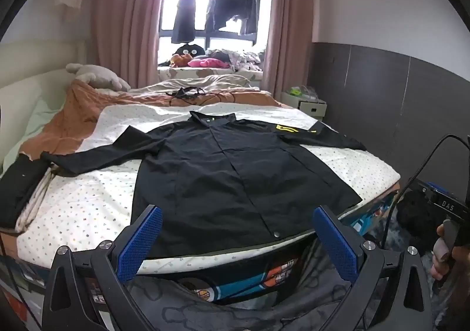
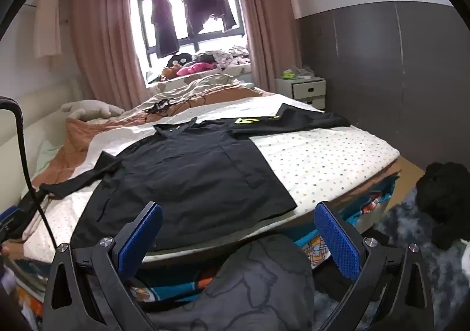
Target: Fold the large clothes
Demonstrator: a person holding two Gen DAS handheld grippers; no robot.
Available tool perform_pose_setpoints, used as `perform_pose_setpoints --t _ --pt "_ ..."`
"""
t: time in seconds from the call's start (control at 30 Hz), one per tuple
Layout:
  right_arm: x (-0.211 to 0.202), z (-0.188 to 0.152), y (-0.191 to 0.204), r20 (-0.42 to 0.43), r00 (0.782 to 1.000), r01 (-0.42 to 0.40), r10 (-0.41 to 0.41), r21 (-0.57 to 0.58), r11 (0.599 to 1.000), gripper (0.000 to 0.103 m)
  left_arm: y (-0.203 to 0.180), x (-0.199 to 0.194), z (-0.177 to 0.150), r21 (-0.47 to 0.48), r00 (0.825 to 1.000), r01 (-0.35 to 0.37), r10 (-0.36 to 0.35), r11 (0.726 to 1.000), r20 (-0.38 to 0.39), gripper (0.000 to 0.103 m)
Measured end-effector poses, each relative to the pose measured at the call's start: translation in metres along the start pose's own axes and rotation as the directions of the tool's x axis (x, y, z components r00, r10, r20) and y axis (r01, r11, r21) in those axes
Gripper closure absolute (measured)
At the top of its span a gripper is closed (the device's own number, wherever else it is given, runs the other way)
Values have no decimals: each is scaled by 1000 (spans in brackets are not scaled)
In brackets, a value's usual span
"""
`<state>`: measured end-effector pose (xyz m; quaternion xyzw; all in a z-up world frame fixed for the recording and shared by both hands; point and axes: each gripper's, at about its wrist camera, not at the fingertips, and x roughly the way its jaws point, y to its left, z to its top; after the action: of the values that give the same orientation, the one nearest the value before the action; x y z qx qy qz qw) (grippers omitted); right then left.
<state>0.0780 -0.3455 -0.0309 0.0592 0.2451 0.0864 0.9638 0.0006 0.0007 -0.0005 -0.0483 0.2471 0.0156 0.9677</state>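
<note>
A large black long-sleeved shirt [image 1: 229, 172] lies spread flat, front up, on the dotted white bedsheet [image 1: 88, 201]. Its sleeves stretch out left and right; a yellow mark [image 1: 286, 128] shows near the right shoulder. My left gripper [image 1: 238, 231] is open and empty, hovering just off the bed's near edge above the shirt's hem. In the right wrist view the same shirt [image 2: 191, 172] lies ahead. My right gripper [image 2: 238, 231] is open and empty, just off the bed's edge near the hem's right corner.
A folded dark garment [image 1: 17, 190] sits at the bed's left edge. An orange blanket [image 1: 73, 116], a plush toy [image 1: 97, 77] and black cables [image 1: 185, 93] lie beyond the shirt. A white nightstand [image 2: 305, 90] stands by the grey wall. A black fluffy object [image 2: 443, 201] lies on the floor at right.
</note>
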Motion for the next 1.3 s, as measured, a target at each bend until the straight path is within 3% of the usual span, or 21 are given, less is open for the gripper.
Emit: perform_pose_setpoints --t 0.2,0.27,1.3 --pt "-1 -2 8 21 1000 9 -9 -16 1000 0 6 0 1 -37 1000 6 -5 999 18 0" --pt "-1 -3 8 15 1000 9 -9 -20 1000 0 6 -3 0 -31 999 40 -40 999 16 1" --pt "5 -3 23 19 1000 -11 11 -16 1000 0 9 -12 -5 -27 999 21 -20 999 32 0"
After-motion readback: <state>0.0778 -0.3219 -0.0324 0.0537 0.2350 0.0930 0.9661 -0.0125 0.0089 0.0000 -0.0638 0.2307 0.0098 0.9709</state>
